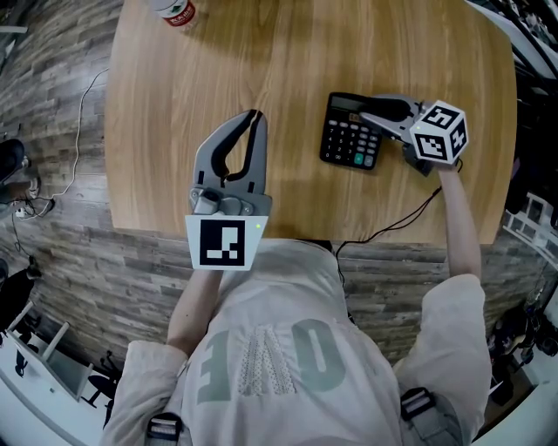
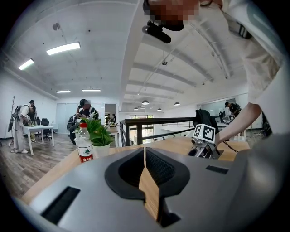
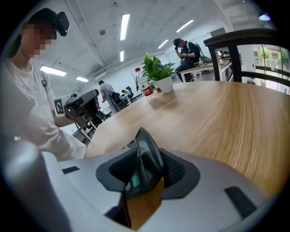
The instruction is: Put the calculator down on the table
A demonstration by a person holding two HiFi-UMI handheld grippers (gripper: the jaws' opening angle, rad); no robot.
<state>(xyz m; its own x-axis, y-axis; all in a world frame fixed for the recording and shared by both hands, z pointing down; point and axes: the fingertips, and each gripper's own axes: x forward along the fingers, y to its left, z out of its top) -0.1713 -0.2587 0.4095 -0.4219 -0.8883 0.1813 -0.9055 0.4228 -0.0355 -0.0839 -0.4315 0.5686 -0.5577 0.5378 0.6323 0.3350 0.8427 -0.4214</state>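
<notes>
The black calculator [image 1: 350,131] lies flat on the round wooden table [image 1: 288,52], at its right side. My right gripper [image 1: 366,116] reaches over the calculator's far right corner, its jaws on either side of that edge. In the right gripper view the calculator [image 3: 147,156] stands edge-on between the pads of that gripper [image 3: 146,174], with slack beside it, so the jaws are open. My left gripper [image 1: 254,115] hovers over the table's middle left, shut with nothing in it; its tips [image 2: 145,156] meet in a thin line.
A water bottle [image 1: 179,10] stands at the table's far edge, next to a potted plant [image 2: 99,133]. A black cable [image 1: 392,222] trails off the near table edge. People and desks fill the room behind. A black railing [image 2: 154,121] runs beyond the table.
</notes>
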